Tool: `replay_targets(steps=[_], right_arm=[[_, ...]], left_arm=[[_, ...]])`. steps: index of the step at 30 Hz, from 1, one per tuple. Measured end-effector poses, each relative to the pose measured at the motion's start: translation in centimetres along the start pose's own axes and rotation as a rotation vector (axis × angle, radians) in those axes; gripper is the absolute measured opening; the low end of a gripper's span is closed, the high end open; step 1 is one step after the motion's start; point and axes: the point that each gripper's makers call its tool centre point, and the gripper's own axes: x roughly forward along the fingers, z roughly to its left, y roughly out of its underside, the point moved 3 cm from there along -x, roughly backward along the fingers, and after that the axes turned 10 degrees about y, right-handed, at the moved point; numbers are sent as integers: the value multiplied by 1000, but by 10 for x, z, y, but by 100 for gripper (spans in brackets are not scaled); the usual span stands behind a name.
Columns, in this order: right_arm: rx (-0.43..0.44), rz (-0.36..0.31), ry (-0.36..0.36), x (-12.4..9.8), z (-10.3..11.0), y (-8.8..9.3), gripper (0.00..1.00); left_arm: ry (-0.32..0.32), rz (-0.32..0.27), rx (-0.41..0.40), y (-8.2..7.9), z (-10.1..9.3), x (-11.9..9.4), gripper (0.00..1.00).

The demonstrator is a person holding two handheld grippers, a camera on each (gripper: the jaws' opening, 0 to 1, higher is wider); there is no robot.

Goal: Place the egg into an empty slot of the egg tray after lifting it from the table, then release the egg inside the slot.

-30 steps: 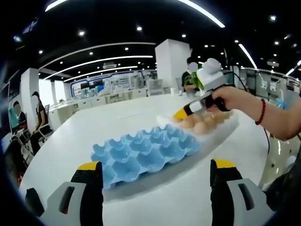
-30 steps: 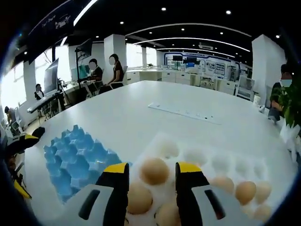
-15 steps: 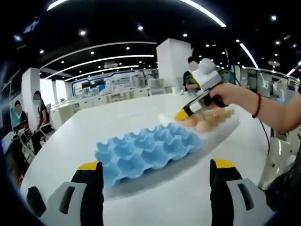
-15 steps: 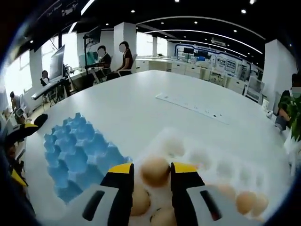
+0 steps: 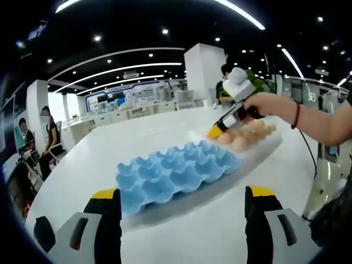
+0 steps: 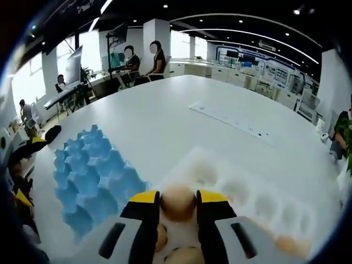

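Note:
A brown egg (image 6: 177, 202) sits between the yellow tips of my right gripper (image 6: 177, 196), which is shut on it just above the white foam tray (image 6: 258, 206). In the left gripper view that gripper (image 5: 216, 132), held by a hand, dips into the near end of the white tray (image 5: 264, 147), where several more brown eggs (image 5: 248, 134) lie. The blue egg tray (image 5: 173, 175) lies with all its cups bare, just in front of my left gripper (image 5: 181, 206), whose jaws stand wide open with nothing between them. It also appears at the left (image 6: 88, 176).
The white table (image 6: 165, 118) stretches far behind both trays. A long white strip (image 6: 231, 120) lies on it beyond the foam tray. My left gripper (image 6: 27, 151) pokes in at the left edge. People sit at desks far back.
My right gripper's jaws have drawn in around the brown egg and now pinch it. The right view has tilted a little. The left gripper stays open and still.

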Motion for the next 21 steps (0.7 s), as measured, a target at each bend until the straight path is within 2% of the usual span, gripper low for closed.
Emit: replay_targets(steps=[8,16,21], right_arm=[[37,40,17,1,0,0,27],[35,20,40,-2,1,-2,26],[26,-25,29,-8,2,-6,27]], left_arm=[[2,4,-3,0,-2,1,93],[-10,16,-5,2,0,-2,93],[-19,14,-10,1,1,-3,93]])
